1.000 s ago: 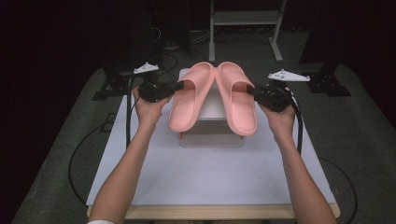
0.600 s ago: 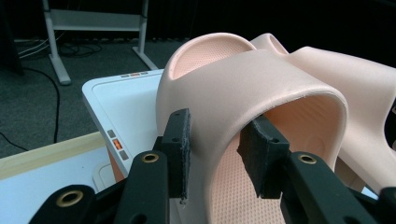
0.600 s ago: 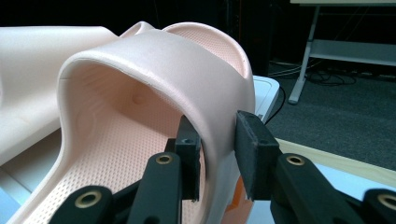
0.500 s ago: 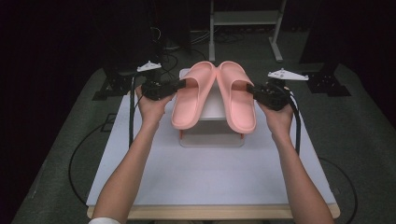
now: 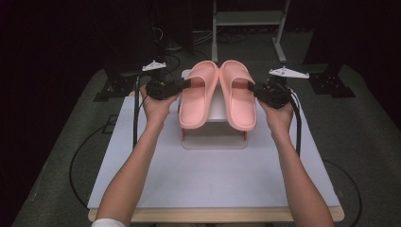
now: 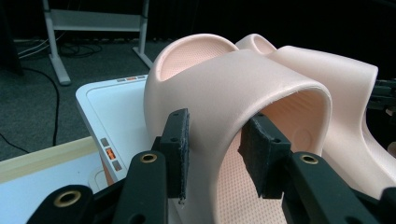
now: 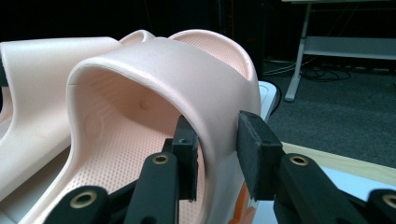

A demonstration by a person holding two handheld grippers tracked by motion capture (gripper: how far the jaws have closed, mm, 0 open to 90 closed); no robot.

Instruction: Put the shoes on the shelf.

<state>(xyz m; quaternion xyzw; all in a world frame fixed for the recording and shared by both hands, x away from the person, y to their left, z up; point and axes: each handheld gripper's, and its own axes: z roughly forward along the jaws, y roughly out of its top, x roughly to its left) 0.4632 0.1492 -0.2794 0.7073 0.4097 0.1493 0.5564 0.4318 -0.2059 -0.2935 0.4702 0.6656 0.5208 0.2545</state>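
We hold both slippers by their straps: left gripper (image 5: 183,84) is clamped on the left slipper (image 5: 197,94), right gripper (image 5: 253,89) clamped on the right slipper (image 5: 239,94). They sit side by side over the white box (image 5: 213,137) (contents hidden) toward the table's (image 5: 208,184) far edge. Likely mid-placement; next, we'd set them down level and let go.

A dim room with grey carpet floor (image 5: 364,137) and a white metal stand (image 5: 248,19) behind.

The high view looks forward and down over my worktop (image 5: 213,184) from afar, while my two gripper views face inward, close-up, sharing the pink slippers (image 6: 261,84).
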